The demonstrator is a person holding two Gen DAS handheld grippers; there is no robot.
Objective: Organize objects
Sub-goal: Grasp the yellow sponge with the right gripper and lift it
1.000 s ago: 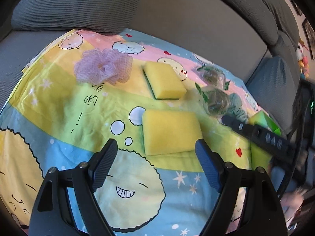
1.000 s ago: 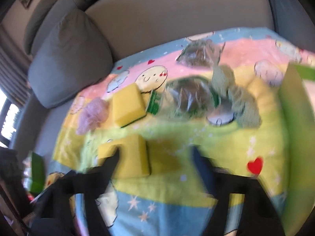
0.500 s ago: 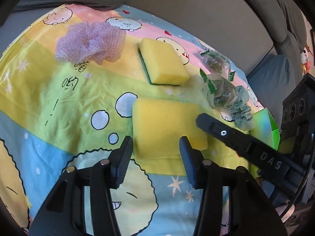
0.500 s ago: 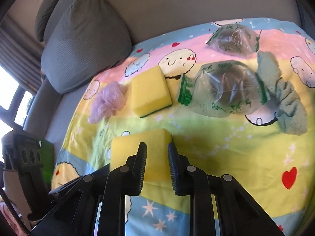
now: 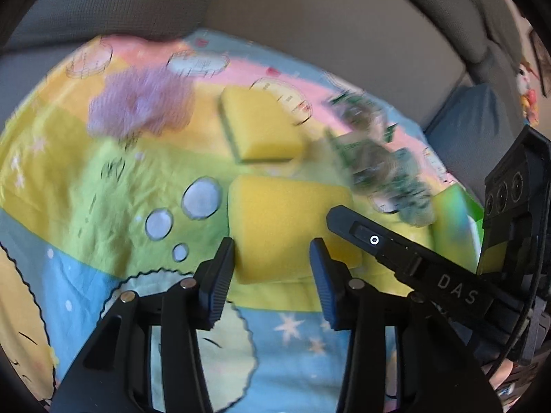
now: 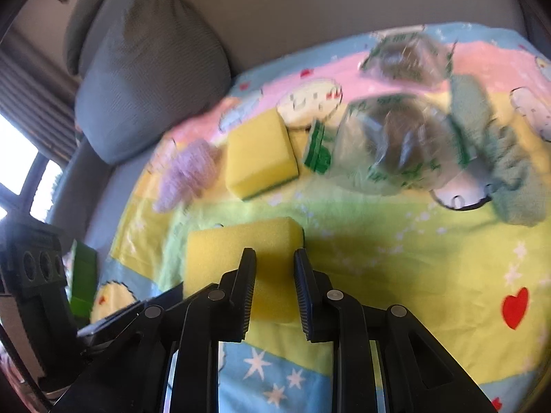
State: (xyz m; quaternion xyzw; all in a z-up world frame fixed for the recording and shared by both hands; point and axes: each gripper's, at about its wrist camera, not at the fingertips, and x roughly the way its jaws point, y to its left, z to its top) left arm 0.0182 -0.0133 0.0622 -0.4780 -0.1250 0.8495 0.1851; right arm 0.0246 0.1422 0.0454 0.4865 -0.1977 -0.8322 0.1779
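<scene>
Near sponge (image 5: 286,223): both grippers clamped on it, left gripper (image 5: 272,265) having just closed in, right gripper (image 6: 274,272) pinching narrowly. Far sponge (image 5: 261,127): untouched.

A grey sofa (image 6: 310,10) carries a bright cartoon-print blanket (image 6: 396,241) spread over its seat. On the blanket lie two yellow sponges (image 6: 241,251) (image 6: 258,161), a lilac mesh puff (image 6: 187,175), two clear plastic-wrapped bundles (image 6: 399,151) (image 6: 406,58) and a crumpled green cloth (image 6: 506,175). A grey cushion (image 6: 148,79) leans at the blanket's far corner.
</scene>
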